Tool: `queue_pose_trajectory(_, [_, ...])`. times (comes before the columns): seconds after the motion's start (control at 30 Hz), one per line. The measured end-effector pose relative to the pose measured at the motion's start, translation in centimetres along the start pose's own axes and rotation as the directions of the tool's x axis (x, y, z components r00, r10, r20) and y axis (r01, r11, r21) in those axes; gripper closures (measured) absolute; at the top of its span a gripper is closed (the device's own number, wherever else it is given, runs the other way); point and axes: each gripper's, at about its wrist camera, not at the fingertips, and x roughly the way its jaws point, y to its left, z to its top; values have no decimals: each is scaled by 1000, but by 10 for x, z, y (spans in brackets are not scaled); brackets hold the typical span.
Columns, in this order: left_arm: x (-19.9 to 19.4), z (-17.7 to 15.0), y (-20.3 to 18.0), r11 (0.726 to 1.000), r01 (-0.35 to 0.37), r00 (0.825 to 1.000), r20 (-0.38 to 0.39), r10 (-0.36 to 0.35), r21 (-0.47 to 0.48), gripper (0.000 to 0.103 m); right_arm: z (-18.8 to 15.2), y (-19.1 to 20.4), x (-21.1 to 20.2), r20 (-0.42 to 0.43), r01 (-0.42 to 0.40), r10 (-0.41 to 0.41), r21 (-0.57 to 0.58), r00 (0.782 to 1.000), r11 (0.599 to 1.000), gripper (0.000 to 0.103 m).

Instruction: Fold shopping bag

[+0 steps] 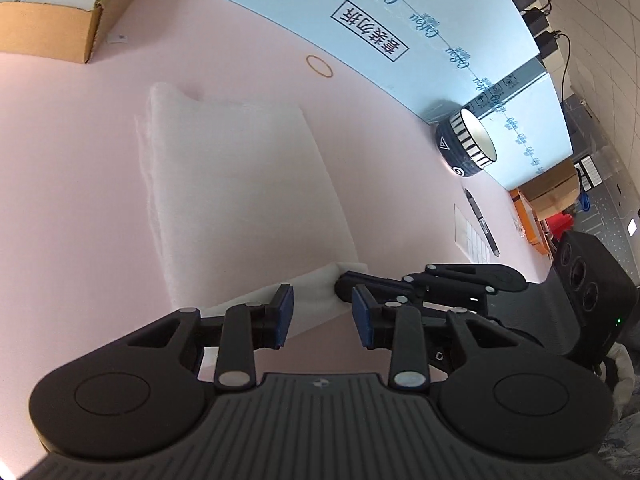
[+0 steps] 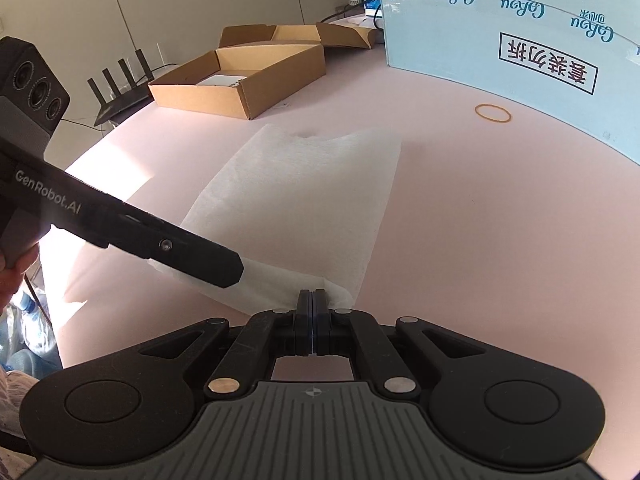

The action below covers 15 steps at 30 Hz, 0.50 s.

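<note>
Right gripper (image 2: 314, 300): clamped on bag (image 2: 304, 200) near corner. Left gripper (image 1: 322, 312): jaws apart, empty, over same near edge. Bag lay flat, long axis running away ahead of both.

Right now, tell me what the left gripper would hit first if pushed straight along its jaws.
Most likely the white shopping bag. The left gripper has its jaws open over the bag's near folded edge, beside the right gripper, which is pinching that edge. Depth is unclear, but the bag fills the line ahead.
</note>
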Motion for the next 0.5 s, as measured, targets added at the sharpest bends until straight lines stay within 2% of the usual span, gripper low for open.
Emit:
queue_pose_trajectory(0.07, [-3, 1, 9, 1000, -19, 1000, 3, 19, -7, 75, 1, 1, 0, -2, 6, -6, 1, 1000, 1000, 103])
queue_pose_trajectory(0.17, [-7, 2, 24, 999, -1, 1000, 2, 1, -39, 76, 1, 3, 1, -7, 18, -18, -2, 1000, 1000, 103])
queue_pose_trajectory(0.3, [-9, 0, 33, 999, 19, 1000, -5, -19, -26, 78, 1, 6, 1, -9, 40, -40, -5, 999, 999, 103])
queue_pose_trajectory(0.5, [-6, 2, 49, 997, 68, 997, -25, -69, -40, 89, 2, 16, 3, -13, 83, -83, -32, 996, 996, 103])
